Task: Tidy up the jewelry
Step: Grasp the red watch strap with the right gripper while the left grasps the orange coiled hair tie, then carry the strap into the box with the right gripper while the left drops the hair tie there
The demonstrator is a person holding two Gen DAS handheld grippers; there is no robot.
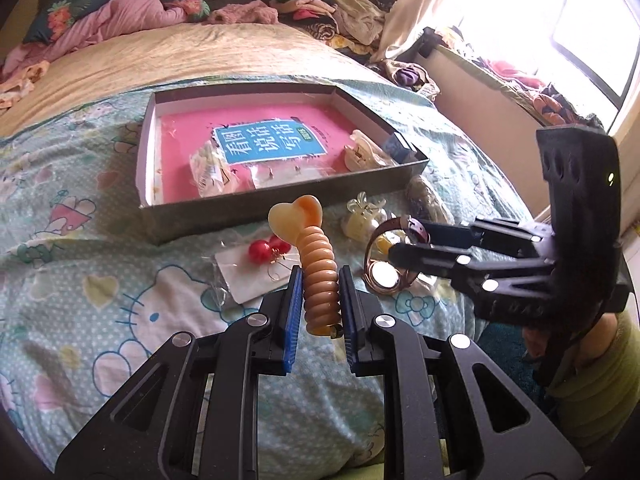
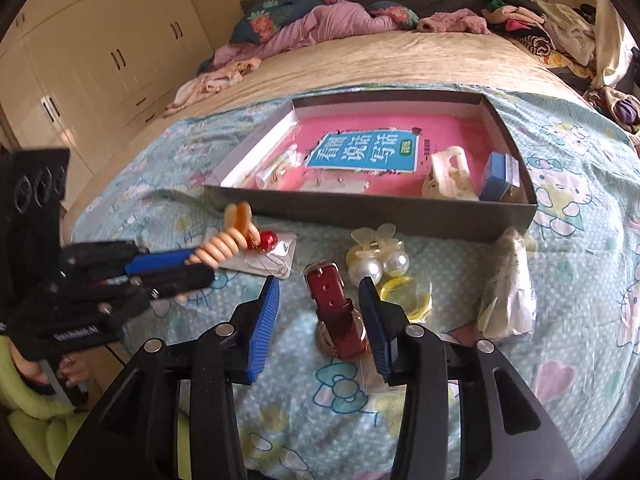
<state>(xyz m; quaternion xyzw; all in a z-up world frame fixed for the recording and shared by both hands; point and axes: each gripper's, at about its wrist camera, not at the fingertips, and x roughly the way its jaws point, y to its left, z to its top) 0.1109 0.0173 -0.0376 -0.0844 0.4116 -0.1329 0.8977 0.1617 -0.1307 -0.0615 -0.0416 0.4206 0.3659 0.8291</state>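
My left gripper (image 1: 319,284) is shut on an orange spiral hair clip (image 1: 314,264) with a heart-shaped end, held above the bedspread; it also shows in the right wrist view (image 2: 224,246). My right gripper (image 2: 320,316) is open around a watch with a dark red strap (image 2: 338,312) that lies between the pads. In the left wrist view the watch (image 1: 384,272) hangs by the right gripper's fingertips (image 1: 404,254). A grey shallow box (image 1: 280,208) (image 2: 360,216) holds a pink book, a cream hair claw (image 2: 448,176), a blue small box (image 2: 498,176) and bagged items.
Red bead earrings on a white card (image 1: 264,252) (image 2: 268,240), a pearl hair claw (image 2: 378,258) (image 1: 362,220), a yellow piece (image 2: 404,288) and a clear bag (image 2: 508,292) lie on the Hello Kitty bedspread. Clothes pile at the bed's far end. Wardrobes stand left, a window right.
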